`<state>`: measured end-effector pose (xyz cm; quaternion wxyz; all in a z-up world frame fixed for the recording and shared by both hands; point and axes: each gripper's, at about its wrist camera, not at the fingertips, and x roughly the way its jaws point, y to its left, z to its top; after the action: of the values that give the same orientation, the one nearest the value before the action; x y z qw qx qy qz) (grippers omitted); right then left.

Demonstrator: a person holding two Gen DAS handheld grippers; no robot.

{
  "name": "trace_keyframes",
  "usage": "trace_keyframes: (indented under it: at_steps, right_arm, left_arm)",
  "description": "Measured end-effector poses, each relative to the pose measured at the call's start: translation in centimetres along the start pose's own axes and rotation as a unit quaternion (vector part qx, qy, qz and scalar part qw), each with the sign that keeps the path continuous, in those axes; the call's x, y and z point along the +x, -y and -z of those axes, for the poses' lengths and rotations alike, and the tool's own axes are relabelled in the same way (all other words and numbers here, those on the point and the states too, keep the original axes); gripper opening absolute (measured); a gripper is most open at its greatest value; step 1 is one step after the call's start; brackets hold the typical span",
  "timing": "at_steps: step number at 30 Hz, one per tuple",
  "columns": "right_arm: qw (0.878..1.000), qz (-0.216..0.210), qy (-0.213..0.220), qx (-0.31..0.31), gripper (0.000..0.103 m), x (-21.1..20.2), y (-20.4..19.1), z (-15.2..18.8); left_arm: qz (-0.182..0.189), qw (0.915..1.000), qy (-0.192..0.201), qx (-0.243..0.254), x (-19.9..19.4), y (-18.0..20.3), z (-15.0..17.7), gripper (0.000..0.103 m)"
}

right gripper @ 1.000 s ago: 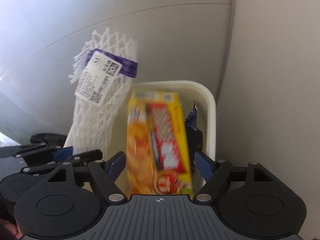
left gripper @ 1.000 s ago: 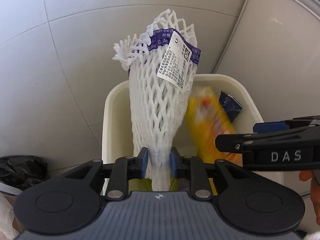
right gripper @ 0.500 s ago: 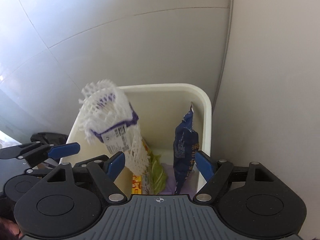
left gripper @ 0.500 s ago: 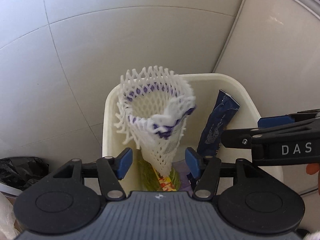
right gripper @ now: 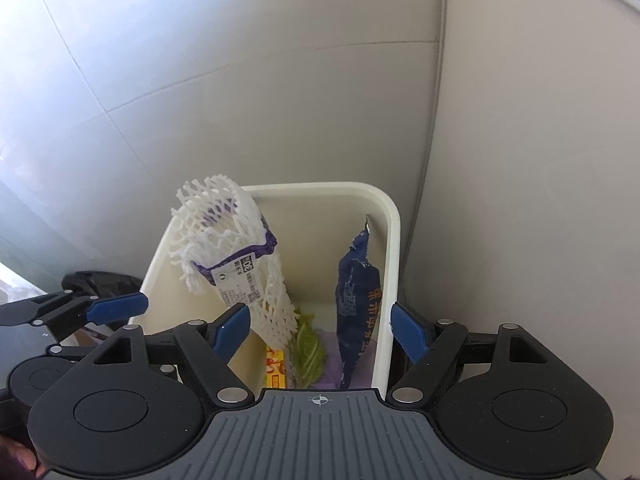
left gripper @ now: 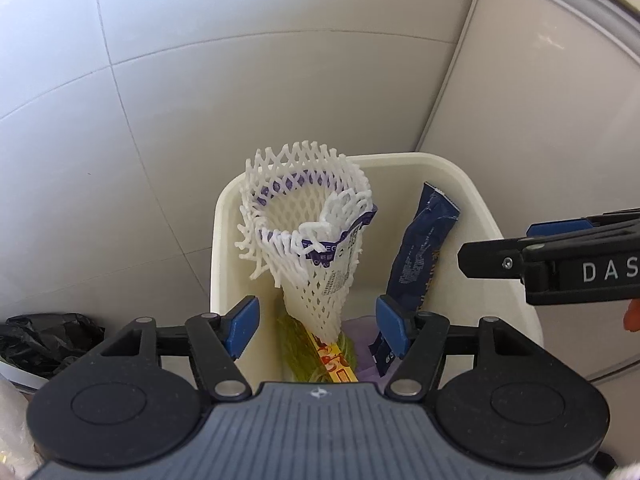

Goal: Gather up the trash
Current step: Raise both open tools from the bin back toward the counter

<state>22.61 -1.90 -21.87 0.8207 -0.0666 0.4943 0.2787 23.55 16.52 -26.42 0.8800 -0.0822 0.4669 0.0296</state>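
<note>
A cream bin stands on the tiled floor below both grippers. Inside it a white foam net sleeve with a purple band and a white label stands upright against the left wall. A dark blue snack wrapper leans against the right wall. A yellow packet and a green wrapper lie at the bottom. My left gripper is open and empty above the bin. My right gripper is open and empty above the bin; it also shows in the left wrist view.
A crumpled black bag lies on the floor left of the bin. A pale wall or cabinet panel stands close behind and right of the bin. Grey floor tiles surround the bin.
Both grippers opened. The yellow packet fell from my right gripper and the net sleeve from my left gripper; both now rest in the bin.
</note>
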Motion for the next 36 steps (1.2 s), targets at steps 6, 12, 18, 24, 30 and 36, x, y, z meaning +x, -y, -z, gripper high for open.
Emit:
trace_keyframes:
  at_steps: [6,12,18,24,30,36]
  right_arm:
    - [1.000,-0.008,0.010,-0.004,0.079,-2.1,-0.3,0.7]
    - [1.000,-0.013,0.021,-0.010,0.080,-4.9,-0.8,1.7]
    - [0.999,-0.011,0.018,-0.033,0.083,-7.8,-2.4,2.8]
    - [0.998,-0.005,0.015,-0.067,0.083,-11.2,-4.4,3.3]
    - [0.997,-0.009,0.018,-0.072,0.084,-14.7,-5.1,3.6]
    - [0.995,-0.016,0.041,-0.090,0.090,-18.5,-5.4,3.7]
  left_arm:
    - [-0.008,0.9999,0.007,0.006,-2.0,0.2,0.5,0.066]
    - [-0.028,0.9994,0.012,0.018,-4.2,0.5,1.6,0.071]
    - [-0.036,0.9992,0.008,0.013,-7.0,0.9,2.7,0.079]
    - [-0.039,0.9991,0.013,0.011,-10.0,1.5,3.2,0.089]
    - [-0.028,0.9992,0.023,0.016,-13.0,2.0,3.1,0.096]
    - [-0.024,0.9989,0.032,0.024,-15.8,2.8,2.4,0.102]
